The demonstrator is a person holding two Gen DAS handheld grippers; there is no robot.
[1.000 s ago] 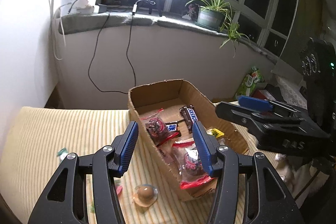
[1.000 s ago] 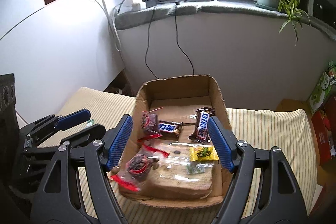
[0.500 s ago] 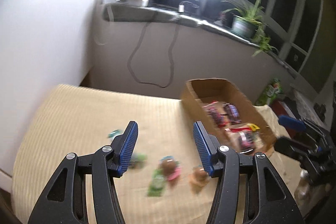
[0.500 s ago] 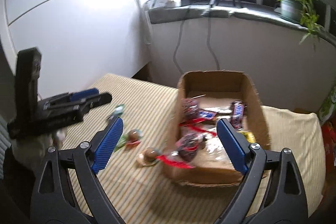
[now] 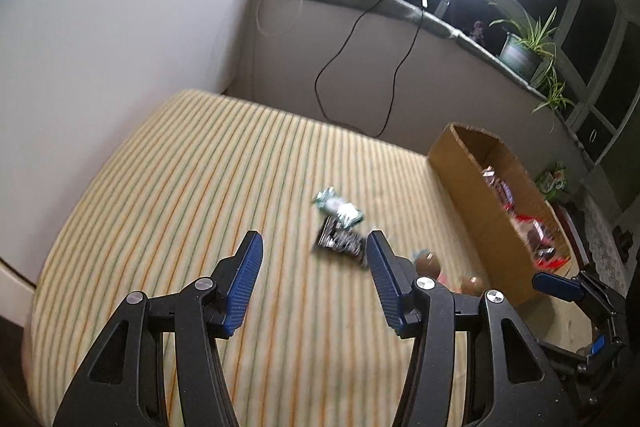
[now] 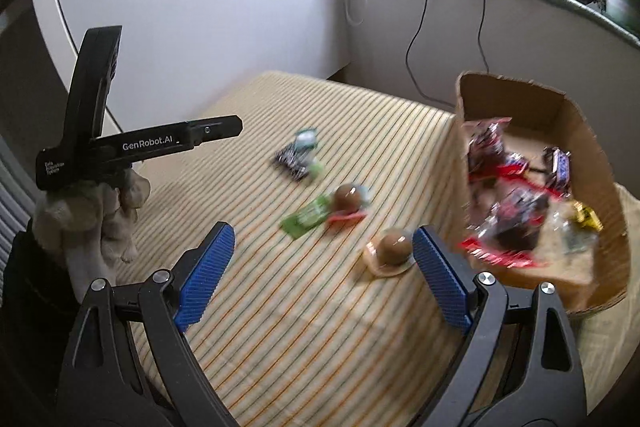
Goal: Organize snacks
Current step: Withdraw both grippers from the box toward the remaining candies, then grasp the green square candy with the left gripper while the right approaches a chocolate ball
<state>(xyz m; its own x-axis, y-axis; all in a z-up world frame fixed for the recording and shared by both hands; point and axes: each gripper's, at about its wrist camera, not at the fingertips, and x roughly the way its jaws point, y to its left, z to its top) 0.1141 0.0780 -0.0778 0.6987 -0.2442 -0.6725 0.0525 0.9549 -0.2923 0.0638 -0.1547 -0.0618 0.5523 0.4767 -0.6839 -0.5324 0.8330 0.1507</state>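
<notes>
**Risks at the reach toward loose snacks**

Fig.: both grippers face the striped cloth w/ several snacks not yet boxed. We read the left gripper as released, jaws partly apart, nothing between the pads; its jaws have just been closing a little. The right gripper is spread wide & empty, pads touching nothing.

Where things lie: dark wrapper w/ a green-white candy touching or overlapping it (blur, cannot tell which); green packet just beside a round brown sweet; a second round sweet near the cardboard box, just beside the right gripper's right finger. The box already holds bars & red-edged packs.

What could go wrong, in our judgement:
- Round sweets may roll off the pads or squirt out if pinched off-centre.
- Overlapping wrappers: one grip may lift two, or drag one away.
- Flat packets on soft cloth: pads may catch fabric instead.
- Grippers work close together; a crossed reach could knock them together or nudge the box.
</notes>
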